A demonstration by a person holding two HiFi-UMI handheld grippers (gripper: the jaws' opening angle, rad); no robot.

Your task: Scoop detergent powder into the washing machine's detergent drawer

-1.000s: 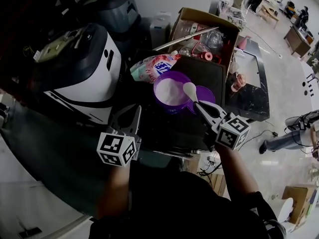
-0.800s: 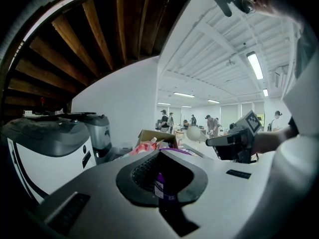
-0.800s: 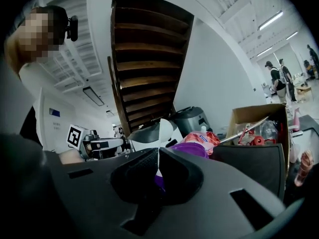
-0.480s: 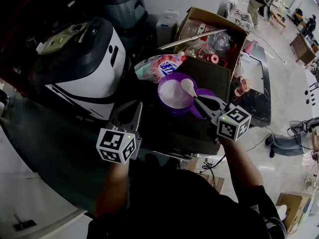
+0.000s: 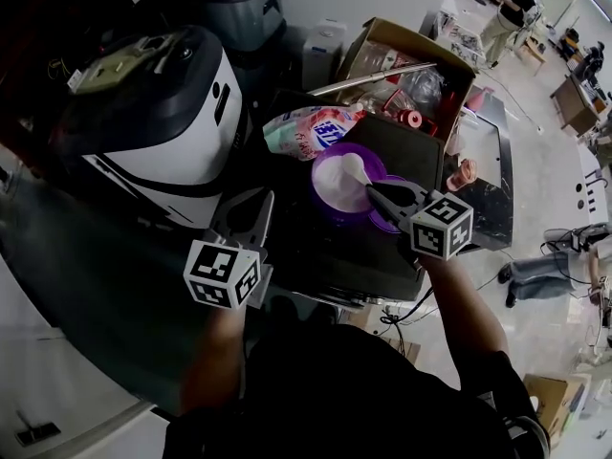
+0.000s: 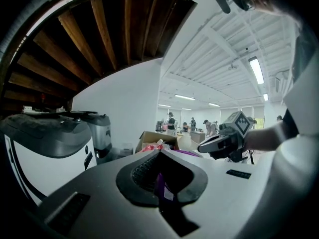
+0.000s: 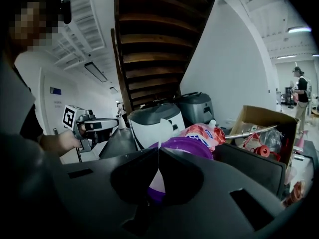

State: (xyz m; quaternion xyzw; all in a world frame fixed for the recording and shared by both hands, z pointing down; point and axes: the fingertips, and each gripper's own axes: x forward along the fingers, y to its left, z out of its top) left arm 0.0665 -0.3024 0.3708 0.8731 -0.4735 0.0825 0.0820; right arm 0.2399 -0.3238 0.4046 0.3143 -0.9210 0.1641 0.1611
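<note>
A purple bowl [image 5: 330,197] of white detergent powder stands on a dark top. My right gripper [image 5: 372,192] is shut on the handle of a white spoon [image 5: 351,171], whose bowl lies in the powder. In the right gripper view the jaws [image 7: 157,149] pinch the thin white handle, with the purple bowl [image 7: 192,146] just beyond. My left gripper [image 5: 253,201] hovers left of the bowl, shut and holding nothing; its jaws [image 6: 159,152] meet at the tips. A pink and white detergent pouch [image 5: 308,128] lies behind the bowl.
A white and black machine [image 5: 163,122] stands at the left. An open cardboard box [image 5: 459,65] with bottles and a metal rod sits behind the dark top [image 5: 392,146]. A grey bin [image 5: 239,8] is at the back. People stand far off on the floor.
My right gripper has moved left and tipped down, bringing the spoon from the bowl's right rim into the powder. The left gripper has stayed put.
</note>
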